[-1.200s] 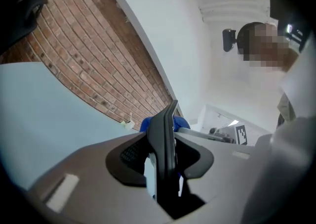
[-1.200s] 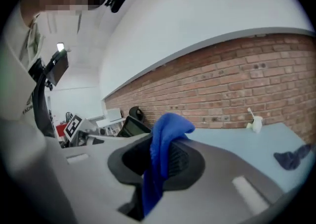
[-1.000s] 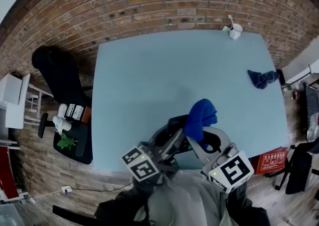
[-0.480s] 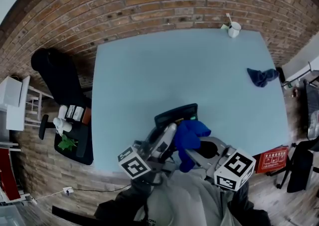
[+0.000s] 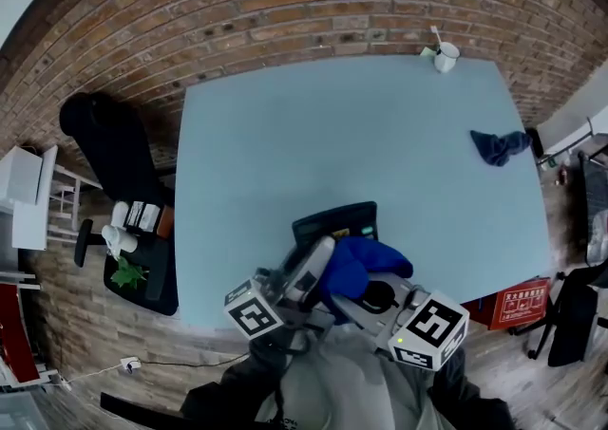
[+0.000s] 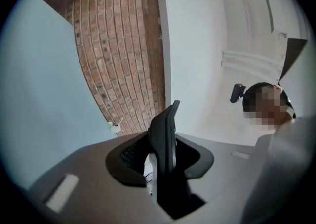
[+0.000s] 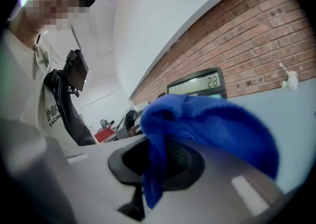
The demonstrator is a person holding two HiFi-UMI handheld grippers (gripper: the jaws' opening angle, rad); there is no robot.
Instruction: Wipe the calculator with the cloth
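Observation:
The dark calculator [image 5: 334,222] is held up over the near edge of the table, and my left gripper [image 5: 316,257] is shut on its lower end. In the left gripper view the calculator [image 6: 166,134] stands edge-on between the jaws of my left gripper [image 6: 165,171]. My right gripper [image 5: 359,284] is shut on a bright blue cloth [image 5: 361,262], which is bunched against the calculator's lower right part. In the right gripper view the cloth [image 7: 212,126] drapes over my right gripper [image 7: 163,161] and hides its jaws. The calculator's display [image 7: 197,83] shows just behind the cloth.
The light blue table [image 5: 285,134] stands against a brick wall. A white cup [image 5: 446,58] sits at its far right corner and a dark blue rag [image 5: 499,147] near its right edge. A black chair [image 5: 114,143] and a small stand with items [image 5: 142,248] are on the left.
The right gripper has drawn the blue cloth down the calculator toward the person. The calculator's upper end, covered a second ago, now shows. The left gripper has stayed nearly in place.

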